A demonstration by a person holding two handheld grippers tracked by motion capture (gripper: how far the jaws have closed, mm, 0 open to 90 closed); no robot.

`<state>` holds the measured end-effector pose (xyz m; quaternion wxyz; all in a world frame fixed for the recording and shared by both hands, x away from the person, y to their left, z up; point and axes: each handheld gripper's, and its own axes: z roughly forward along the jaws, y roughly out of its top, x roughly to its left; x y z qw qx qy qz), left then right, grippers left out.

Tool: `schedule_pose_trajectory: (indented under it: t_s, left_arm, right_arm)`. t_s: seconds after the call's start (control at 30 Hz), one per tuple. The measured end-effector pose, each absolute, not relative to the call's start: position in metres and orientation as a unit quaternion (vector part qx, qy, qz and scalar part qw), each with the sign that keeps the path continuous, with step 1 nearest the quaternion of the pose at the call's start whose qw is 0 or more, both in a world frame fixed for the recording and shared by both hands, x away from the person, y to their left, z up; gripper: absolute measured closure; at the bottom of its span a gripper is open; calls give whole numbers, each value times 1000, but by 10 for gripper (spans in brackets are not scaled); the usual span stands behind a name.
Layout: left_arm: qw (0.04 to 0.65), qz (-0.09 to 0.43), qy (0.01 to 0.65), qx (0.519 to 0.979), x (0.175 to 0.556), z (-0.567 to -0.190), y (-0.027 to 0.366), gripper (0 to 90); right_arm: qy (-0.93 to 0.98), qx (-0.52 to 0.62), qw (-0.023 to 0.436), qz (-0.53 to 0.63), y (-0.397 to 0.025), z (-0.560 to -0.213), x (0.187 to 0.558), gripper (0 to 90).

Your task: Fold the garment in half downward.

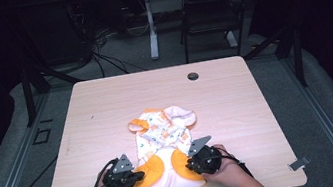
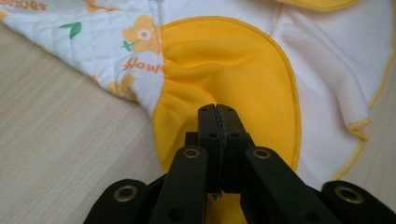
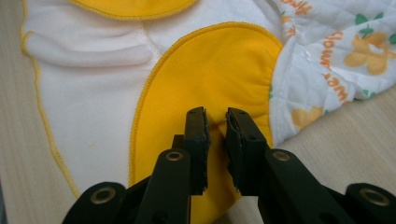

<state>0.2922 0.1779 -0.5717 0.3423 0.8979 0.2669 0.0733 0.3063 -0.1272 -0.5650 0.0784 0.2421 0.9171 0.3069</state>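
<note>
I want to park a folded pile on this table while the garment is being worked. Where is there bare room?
Free: the far strip between the garment and the cable hole, and the table on both sides of the garment, out to the left and right edges. Crowded: the near edge, where the left gripper and right gripper sit on the garment's orange panels.

A small baby garment (image 1: 165, 147) lies spread flat on the table, just toward six o'clock of its centre. Its body is white quilted fabric printed with orange flowers and green leaves. Toward twelve o'clock the cloth bunches into orange-lined folds. Toward six o'clock it opens into a plain white panel edged in yellow stitching, flanked by two rounded orange flaps (image 2: 224, 60) (image 3: 210, 70).
</note>
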Motion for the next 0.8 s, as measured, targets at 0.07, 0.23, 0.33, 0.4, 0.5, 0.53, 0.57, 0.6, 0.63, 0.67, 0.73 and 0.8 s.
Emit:
schedule_pose_trajectory:
  t_s: [0.07,0.23,0.33,0.4,0.5,0.53,0.57,0.6,0.63,0.67,0.73,0.8]
  left_arm:
    - [344,65,268,897,288,-572,177,897]
    - [346,62,270,896,290,-570,179,867]
    - [363,68,278,887,295,-565,185,832]
    - [380,67,290,876,301,-562,190,816]
    - [389,75,304,866,314,-559,195,793]
    - [389,75,304,866,314,-559,195,785]
    - [400,64,317,858,328,-556,198,785]
    - [403,62,322,854,335,-554,199,784]
    - [402,65,323,854,342,-552,198,783]
    - [401,69,326,853,350,-550,197,776]
    - [405,68,333,849,360,-546,194,772]
    - [408,65,336,846,374,-538,191,771]
  right_arm:
    - [919,242,66,304,-129,-564,307,781]
    - [918,248,46,307,-131,-562,308,761]
    - [901,263,73,336,-136,-555,311,771]
    - [887,278,88,359,-141,-548,315,775]
    - [872,296,104,376,-147,-541,324,771]
    - [872,296,104,376,-147,-541,324,771]
    - [867,308,101,379,-147,-539,334,763]
    - [867,309,99,377,-147,-537,339,761]
    - [864,313,101,381,-146,-536,344,756]
    - [865,313,103,378,-145,-534,351,751]
    - [865,314,109,376,-143,-532,358,739]
    - [866,319,113,367,-141,-526,373,736]
